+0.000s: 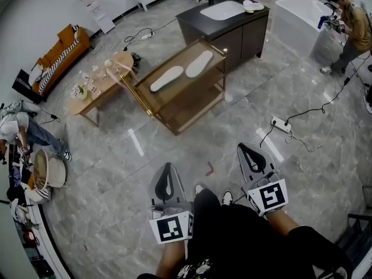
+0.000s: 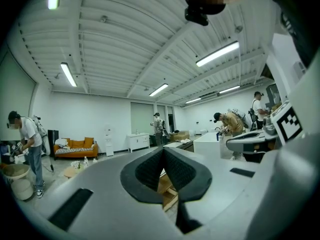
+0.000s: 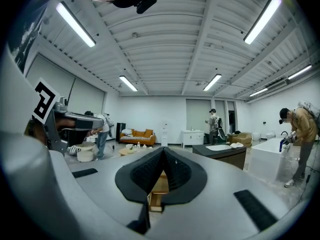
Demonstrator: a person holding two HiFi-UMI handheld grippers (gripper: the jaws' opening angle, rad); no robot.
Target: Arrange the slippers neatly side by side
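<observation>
Slippers point(image 1: 167, 78) lie staggered on the rack point(image 1: 174, 100), upper centre of the frame. I judge nothing is arranged yet. The left gripper point(image 1: 168, 167) and the right gripper point(image 1: 246, 150), lower down, are closed and empty.

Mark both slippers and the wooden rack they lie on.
nearer slipper point(image 1: 167, 78), head view, its middle.
farther slipper point(image 1: 199, 63), head view, its middle.
wooden rack point(image 1: 172, 95), head view, bare top near the front corner.
</observation>
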